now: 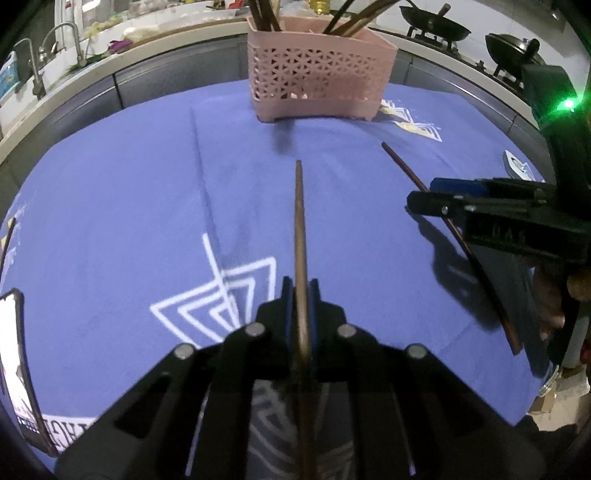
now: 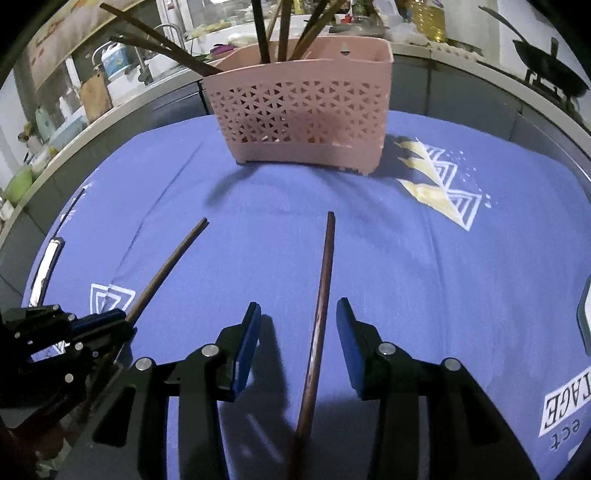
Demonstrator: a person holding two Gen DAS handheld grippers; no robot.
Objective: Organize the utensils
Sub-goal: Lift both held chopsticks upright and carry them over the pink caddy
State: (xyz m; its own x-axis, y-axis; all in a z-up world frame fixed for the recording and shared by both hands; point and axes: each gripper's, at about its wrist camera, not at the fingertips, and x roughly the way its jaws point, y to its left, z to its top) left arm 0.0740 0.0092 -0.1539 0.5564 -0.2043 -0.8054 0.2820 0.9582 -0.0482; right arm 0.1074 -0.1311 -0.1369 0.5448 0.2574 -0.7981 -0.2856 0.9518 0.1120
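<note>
**Chopsticks at the tongs**

On the blue-clothed worktop [image 2: 424, 295], one chopstick [image 1: 301, 258] was clamped between the left tongs [image 1: 300, 291]. A second chopstick [image 2: 321, 314] was seen between the parted right tongs [image 2: 297, 325], untouched. Beyond both, the pink basket [image 2: 306, 110] was set.

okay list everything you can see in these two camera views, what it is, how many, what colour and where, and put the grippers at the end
chopstick held by left gripper: one, brown, clamped between the pads, pointing at the holder
chopstick on the cloth: one, dark brown, lying between the right gripper's open pads
utensil holder: one, pink, perforated, at the far edge of the cloth, several brown chopsticks standing in it
tablecloth: one, blue with white printed patterns, covering the table
woks: two, black, on the stove at far right
faucets: two, metal, far left
left gripper: black with blue pads, shut on a chopstick
right gripper: black with blue pads, open
</note>
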